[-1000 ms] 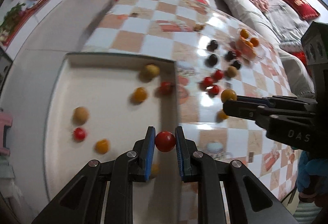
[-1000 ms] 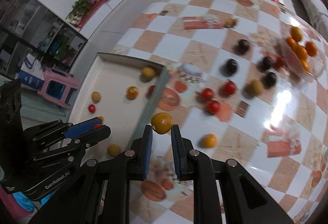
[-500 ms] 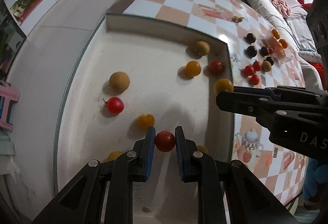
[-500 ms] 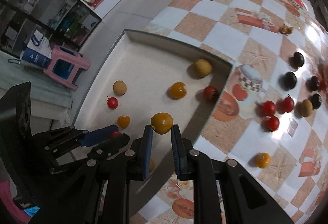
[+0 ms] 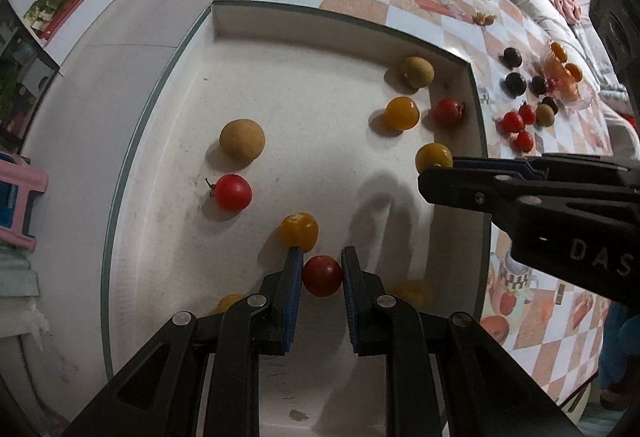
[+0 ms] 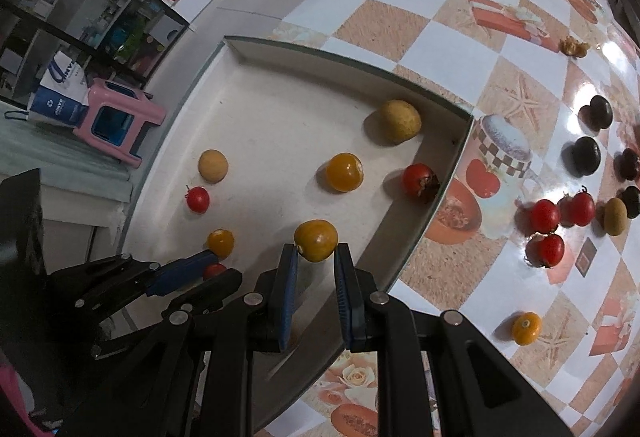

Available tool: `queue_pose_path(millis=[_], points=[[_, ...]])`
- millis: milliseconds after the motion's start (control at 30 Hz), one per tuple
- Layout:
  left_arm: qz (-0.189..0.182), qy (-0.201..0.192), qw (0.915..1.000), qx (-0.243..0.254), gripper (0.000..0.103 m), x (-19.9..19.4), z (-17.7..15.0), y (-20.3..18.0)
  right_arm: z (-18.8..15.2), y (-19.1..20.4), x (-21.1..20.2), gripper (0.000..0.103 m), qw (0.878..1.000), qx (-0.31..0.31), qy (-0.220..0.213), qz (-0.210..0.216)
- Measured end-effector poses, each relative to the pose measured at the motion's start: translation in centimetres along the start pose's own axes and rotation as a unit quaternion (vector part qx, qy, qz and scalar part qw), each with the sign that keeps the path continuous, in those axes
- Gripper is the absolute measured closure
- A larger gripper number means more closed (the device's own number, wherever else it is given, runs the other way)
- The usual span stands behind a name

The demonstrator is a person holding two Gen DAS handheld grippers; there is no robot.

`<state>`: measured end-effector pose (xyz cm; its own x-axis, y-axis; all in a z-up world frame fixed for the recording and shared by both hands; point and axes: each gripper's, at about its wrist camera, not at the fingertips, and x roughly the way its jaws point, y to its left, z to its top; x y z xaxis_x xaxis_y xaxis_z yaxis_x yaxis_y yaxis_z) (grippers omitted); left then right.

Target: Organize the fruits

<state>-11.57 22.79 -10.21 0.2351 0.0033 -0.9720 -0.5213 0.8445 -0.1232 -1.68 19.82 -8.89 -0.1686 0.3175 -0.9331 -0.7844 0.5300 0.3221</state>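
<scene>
My left gripper [image 5: 321,261] is shut on a red cherry tomato [image 5: 322,275] low over the near part of the white tray [image 5: 328,17]. My right gripper [image 6: 316,257] is shut on a yellow-orange fruit [image 6: 316,240] above the tray's right side [image 6: 420,233]; it also shows in the left wrist view [image 5: 434,157]. The tray holds several fruits: a tan one [image 5: 242,139], a red tomato [image 5: 233,192], an orange one [image 5: 299,231], another orange one [image 5: 402,113], a red one [image 5: 449,111] and a brown-green one [image 5: 416,71].
On the checkered table [image 6: 500,49] right of the tray lie red tomatoes [image 6: 545,215], dark plums [image 6: 586,156], a brown-green fruit [image 6: 615,216] and one orange fruit [image 6: 526,327]. A clear dish of oranges [image 5: 564,77] stands further right. A pink stool [image 6: 116,121] sits on the floor to the left.
Both grippers have moved further over the tray and lower, each still holding its fruit. The tray now fills more of both views.
</scene>
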Motion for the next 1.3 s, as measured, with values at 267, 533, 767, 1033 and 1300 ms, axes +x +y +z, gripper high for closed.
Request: queue_pose_path(millis=[267,533,767,1033,1300], points=[[0.029,0.005,0.9994,0.016,0.082,0.4,-0.1,-0.5,0.0,0.3,2.1,0.082,1.0,-0.004,0.025,-0.008],[0.038,0.007,0.9988,0.031,0.081,0.7,-0.2,-1.0,0.4,1.5,2.4,0.045,1.0,-0.012,0.024,0.0],[0.044,-0.02,0.9982,0.034,0.028,-0.6,-0.4,-1.1,0.6,2.0,1.4,0.031,1.0,-0.008,0.009,0.007],[0.042,-0.015,0.9988,0.018,0.028,-1.8,-0.5,-0.5,0.4,1.2,-1.7,0.014,1.0,0.014,-0.015,-0.002],[0.049,-0.004,0.9988,0.007,0.002,-3.0,-0.9,0.2,-0.5,0.7,-4.0,0.0,0.999,0.019,-0.015,-0.048]])
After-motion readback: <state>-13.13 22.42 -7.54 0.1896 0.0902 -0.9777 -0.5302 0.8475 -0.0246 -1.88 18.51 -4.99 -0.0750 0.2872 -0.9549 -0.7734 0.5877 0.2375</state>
